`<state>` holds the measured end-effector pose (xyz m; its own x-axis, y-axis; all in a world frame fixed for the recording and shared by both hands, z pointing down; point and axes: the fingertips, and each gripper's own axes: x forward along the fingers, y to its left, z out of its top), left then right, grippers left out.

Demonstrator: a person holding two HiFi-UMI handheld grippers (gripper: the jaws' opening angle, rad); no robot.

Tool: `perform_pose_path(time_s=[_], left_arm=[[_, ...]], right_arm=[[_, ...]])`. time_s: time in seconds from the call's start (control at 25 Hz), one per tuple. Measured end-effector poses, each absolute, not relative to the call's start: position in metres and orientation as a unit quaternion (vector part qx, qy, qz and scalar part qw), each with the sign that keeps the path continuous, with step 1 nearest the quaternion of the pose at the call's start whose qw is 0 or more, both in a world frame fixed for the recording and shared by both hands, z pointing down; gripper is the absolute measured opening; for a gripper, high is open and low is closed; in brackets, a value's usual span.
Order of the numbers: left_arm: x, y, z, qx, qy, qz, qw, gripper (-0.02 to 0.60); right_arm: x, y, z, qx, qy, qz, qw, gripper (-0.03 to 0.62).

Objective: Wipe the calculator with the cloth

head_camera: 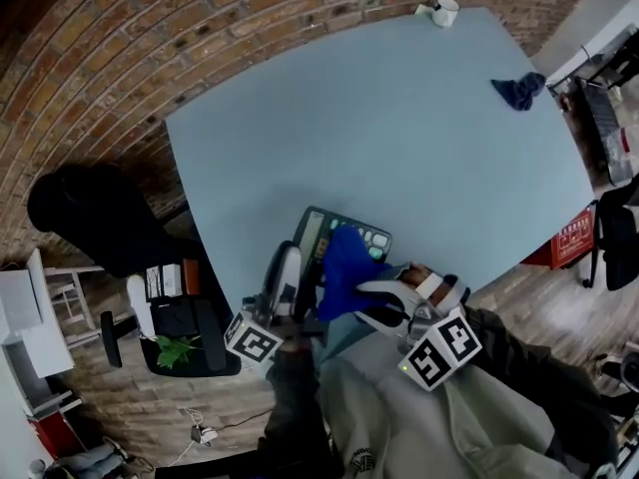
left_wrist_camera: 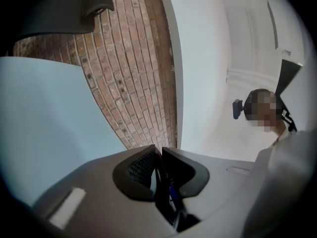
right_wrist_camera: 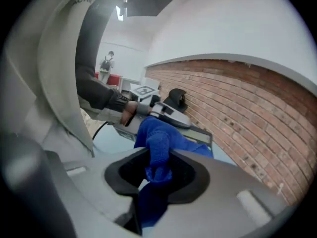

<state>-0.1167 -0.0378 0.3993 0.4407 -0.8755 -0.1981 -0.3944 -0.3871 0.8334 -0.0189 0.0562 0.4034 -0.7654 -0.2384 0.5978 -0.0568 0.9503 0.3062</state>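
The dark calculator (head_camera: 351,236) is lifted off the near edge of the pale blue table (head_camera: 399,128). My left gripper (head_camera: 300,273) is shut on its left edge; in the left gripper view a thin dark edge sits pinched between the nearly closed jaws of the left gripper (left_wrist_camera: 161,171). My right gripper (head_camera: 373,293) is shut on a bright blue cloth (head_camera: 344,267), which drapes over the calculator's lower half. In the right gripper view the cloth (right_wrist_camera: 158,143) bunches between the right gripper (right_wrist_camera: 158,168) jaws, with the calculator (right_wrist_camera: 199,136) and the left gripper (right_wrist_camera: 159,111) just beyond.
A second, darker blue cloth (head_camera: 519,90) lies at the table's far right, and a white cup (head_camera: 440,10) stands at its far corner. A black chair (head_camera: 90,213) is to the left on the brick floor. A red box (head_camera: 571,239) is by the right edge.
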Motion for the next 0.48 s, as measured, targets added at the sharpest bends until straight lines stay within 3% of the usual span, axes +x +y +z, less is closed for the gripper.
perform_pose_path(time_s=[0.16,0.24,0.32,0.48], left_arm=[[-0.129,-0.024,0.383,0.762,-0.401,-0.353,0.366,0.041],[-0.129,-0.020,0.373,0.762,-0.386,-0.367,0.369,0.041],[-0.126,-0.018,0.361,0.747,-0.366,-0.402,0.381,0.040],[-0.123,-0.015,0.353,0.705,-0.346,-0.466,0.407,0.037]], right_arm=[[0.040,-0.009,0.365,0.226,-0.939,-0.096,0.239,0.107],[0.060,-0.032,0.359,0.290,-0.939,-0.021,0.184,0.107],[0.060,-0.030,0.362,0.288,-0.946,0.059,0.138,0.107],[0.042,0.005,0.364,0.208,-0.953,0.219,-0.019,0.107]])
